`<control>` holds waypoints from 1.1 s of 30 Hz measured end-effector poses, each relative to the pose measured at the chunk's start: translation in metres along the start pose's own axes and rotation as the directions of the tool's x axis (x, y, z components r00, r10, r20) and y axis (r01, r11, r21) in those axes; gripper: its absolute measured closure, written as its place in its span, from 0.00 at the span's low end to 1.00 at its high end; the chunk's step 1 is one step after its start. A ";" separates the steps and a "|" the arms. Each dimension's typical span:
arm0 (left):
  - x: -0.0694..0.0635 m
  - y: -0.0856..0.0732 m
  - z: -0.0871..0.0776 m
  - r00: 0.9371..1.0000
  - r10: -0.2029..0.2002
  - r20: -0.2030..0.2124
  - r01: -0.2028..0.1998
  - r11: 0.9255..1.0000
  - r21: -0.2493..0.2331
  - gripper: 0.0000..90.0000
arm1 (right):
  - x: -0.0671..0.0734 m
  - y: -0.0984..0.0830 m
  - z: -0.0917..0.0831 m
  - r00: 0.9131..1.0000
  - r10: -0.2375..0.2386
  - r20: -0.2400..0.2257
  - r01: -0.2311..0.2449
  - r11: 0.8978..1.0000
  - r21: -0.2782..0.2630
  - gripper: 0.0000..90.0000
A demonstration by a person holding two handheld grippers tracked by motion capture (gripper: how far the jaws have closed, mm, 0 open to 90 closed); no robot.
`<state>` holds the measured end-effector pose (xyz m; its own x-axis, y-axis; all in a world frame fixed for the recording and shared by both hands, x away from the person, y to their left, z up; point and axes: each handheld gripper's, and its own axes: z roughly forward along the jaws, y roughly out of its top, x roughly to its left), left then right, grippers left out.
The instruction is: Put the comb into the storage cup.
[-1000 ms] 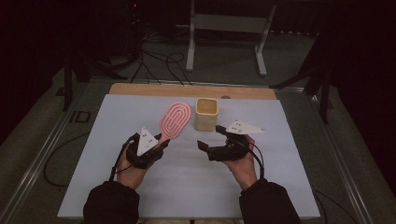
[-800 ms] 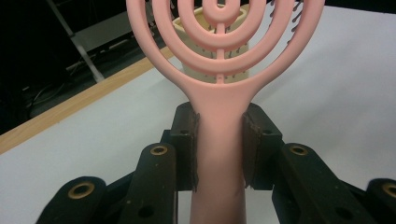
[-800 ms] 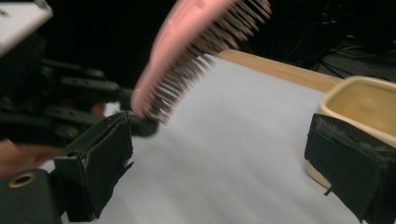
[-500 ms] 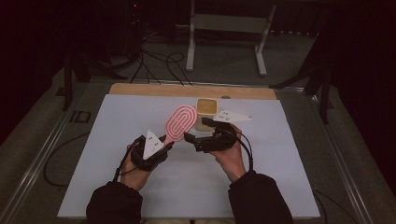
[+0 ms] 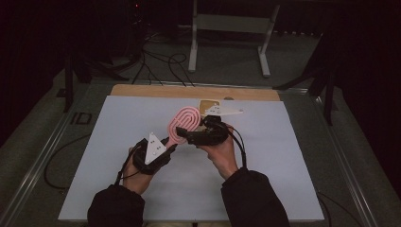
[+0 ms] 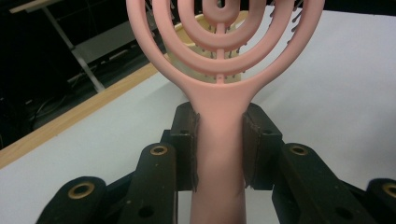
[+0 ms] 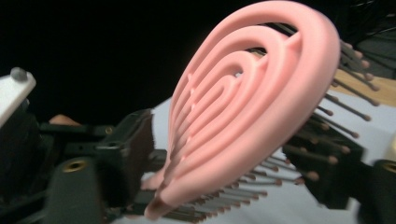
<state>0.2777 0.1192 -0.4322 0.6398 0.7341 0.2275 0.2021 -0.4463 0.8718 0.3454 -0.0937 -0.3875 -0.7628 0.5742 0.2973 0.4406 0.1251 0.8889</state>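
1. The left gripper (image 5: pixel 168 149) is clamped on the handle of the pink hairbrush (image 5: pixel 183 124); in the left gripper view both pads press the handle (image 6: pixel 218 154) from either side, and the ringed head rises up and away from the jaws
2. The brush is held off the white table sheet (image 5: pixel 118 142), its head tilted toward the far side, just in front of the small tan box (image 5: pixel 206 107)
3. The right gripper (image 5: pixel 184 137) reaches in from the right and straddles the lower part of the brush head; its jaws have just been closing with the head between them. In the right gripper view one jaw sits by the smooth back and the other among the bristles (image 7: pixel 345 107), but whether the pads press yet I cannot tell
4. Both hands work near the middle of the sheet. The wooden strip (image 5: pixel 156 91) along the far edge lies beyond the box
5. Bare sheet spreads to the left, the right and the near edge, well apart from both grippers
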 end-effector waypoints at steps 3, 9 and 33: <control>-0.001 0.000 -0.001 1.000 -0.001 0.004 0.001 1.000 -0.006 0.78 | -0.001 0.001 0.003 1.000 0.015 -0.018 -0.015 1.000 0.005 0.46; -0.002 -0.001 0.000 1.000 -0.002 0.001 0.002 1.000 -0.006 0.78 | 0.001 0.001 0.004 0.998 0.044 -0.044 -0.044 0.999 0.004 0.60; 0.014 -0.001 -0.003 0.975 -0.147 0.165 0.155 0.987 -0.041 0.51 | 0.003 0.001 0.006 0.979 0.139 -0.148 -0.143 0.990 -0.015 0.71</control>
<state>0.2843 0.1315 -0.4289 0.7165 0.6972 0.0227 0.2682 -0.3054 0.9137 0.3466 -0.0871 -0.3875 -0.7558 0.4597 0.4663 0.5376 0.0293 0.8427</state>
